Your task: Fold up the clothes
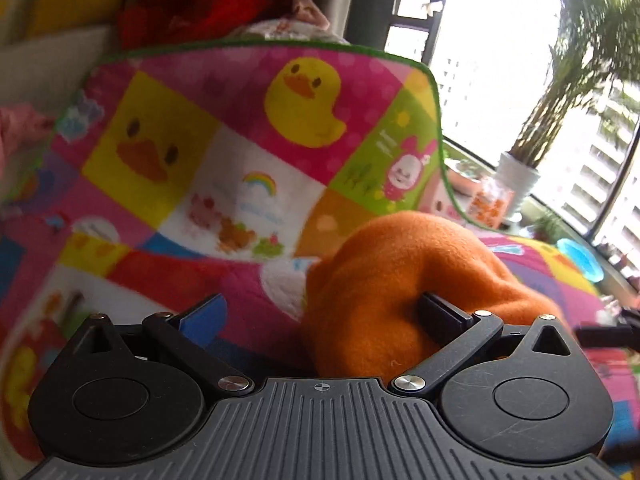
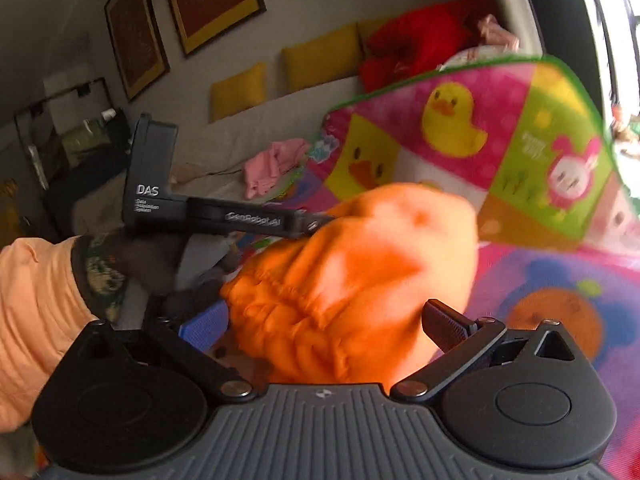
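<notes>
An orange fleece garment is bunched up between both grippers above a colourful play mat. My left gripper is open; the cloth lies against its right finger and the blue-padded left finger is free. In the right wrist view the garment fills the space between my right gripper's spread fingers, its elastic waistband facing me. The left gripper body reaches into the cloth from the left, held by a hand in an orange sleeve.
The mat's far edge curls upward. A pink garment lies on the beige sofa behind, with yellow cushions and a red cloth pile. A potted plant stands by the window.
</notes>
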